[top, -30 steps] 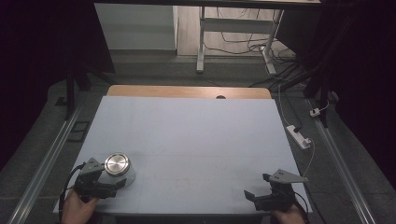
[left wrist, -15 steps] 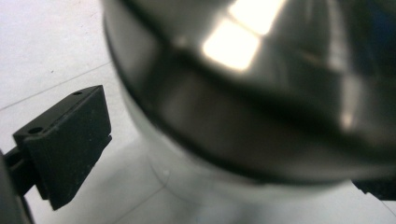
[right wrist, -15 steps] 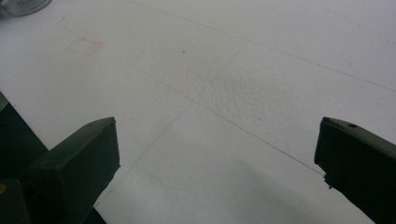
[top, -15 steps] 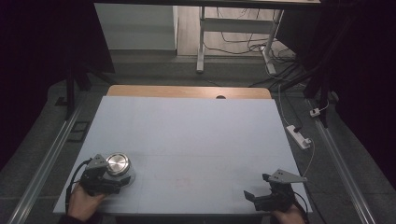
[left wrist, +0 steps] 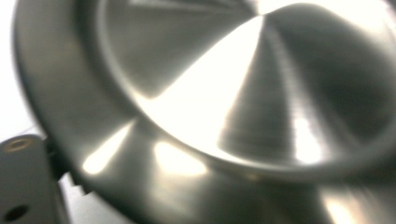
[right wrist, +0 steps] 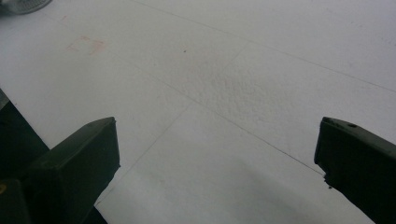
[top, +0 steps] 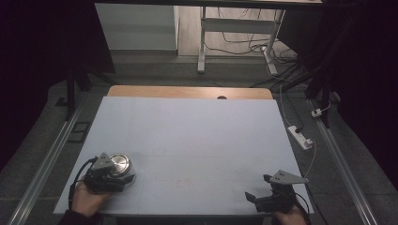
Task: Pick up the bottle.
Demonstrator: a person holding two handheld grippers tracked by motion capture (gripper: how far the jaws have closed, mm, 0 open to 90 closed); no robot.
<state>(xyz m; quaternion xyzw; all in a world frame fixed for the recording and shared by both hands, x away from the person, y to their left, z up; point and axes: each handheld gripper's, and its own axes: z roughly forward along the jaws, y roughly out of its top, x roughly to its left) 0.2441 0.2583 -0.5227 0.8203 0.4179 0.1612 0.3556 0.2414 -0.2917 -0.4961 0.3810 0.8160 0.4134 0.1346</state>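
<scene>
the metal bowl (top: 120, 164), round and shiny steel, sits on the white desk (top: 197, 136) at about 8 o'clock of the desk's surface in the high view, close to the near-left corner. the left hand-held gripper (top: 112, 176) lies right against the bowl's near side, at the bowl's 6 to 7 o'clock, with the person's left hand (top: 87, 199) behind it near the desk's front edge. its jaws have just been closing, and the bowl's rim lies between them: in the left gripper view the brushed steel of the bowl (left wrist: 224, 107) sits very close to the lens, and one dark jaw with a toothed edge shows at 8 o'clock of that picture, tight against the underside of the rim. so the left hand-held gripper is clenched on the metal bowl at its rim. the bowl looks level on the desk; whether it is lifted clear of the surface i cannot tell.

the right hand-held gripper (top: 257, 199) rests at about 5 o'clock of the desk in the high view, near the front-right corner, well apart from the bowl, with the right hand (top: 288, 216) just behind it at the desk's edge. in the right gripper view its two black jaws stand wide apart, released, with bare white desk (right wrist: 224, 93) between them. a faint red mark (right wrist: 86, 44) shows on the desk at 10 o'clock of that view.
</scene>
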